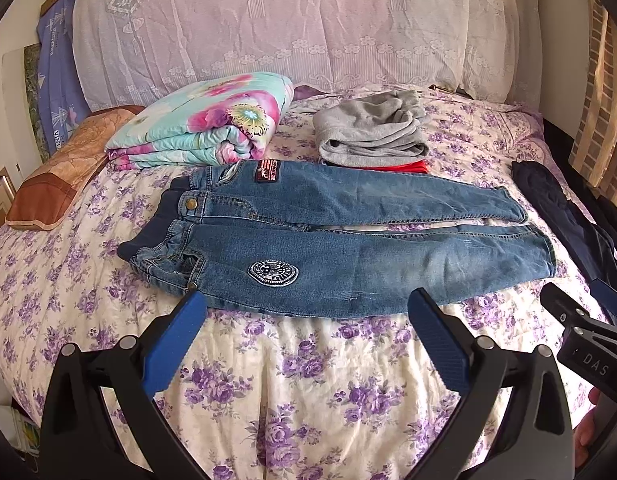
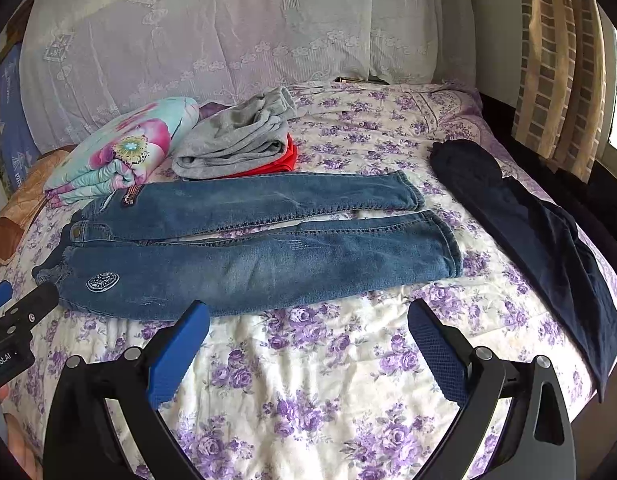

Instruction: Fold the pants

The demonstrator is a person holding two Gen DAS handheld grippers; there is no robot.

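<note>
Blue jeans (image 1: 340, 236) lie flat on the bed, waistband to the left, both legs stretched to the right with a narrow gap between them; they also show in the right wrist view (image 2: 268, 244). My left gripper (image 1: 304, 300) is open and empty, hovering just before the near edge of the jeans by the thigh. My right gripper (image 2: 308, 312) is open and empty, just before the near leg. The right gripper's tip shows in the left wrist view (image 1: 580, 320), and the left gripper's tip shows in the right wrist view (image 2: 16, 308).
The floral bedspread (image 1: 308, 380) covers the bed. A folded flowered quilt (image 1: 204, 120), a brown pillow (image 1: 60, 164) and a grey garment pile (image 1: 372, 128) over red cloth lie behind the jeans. Dark navy pants (image 2: 540, 240) lie at the right. A lace-covered headboard stands behind.
</note>
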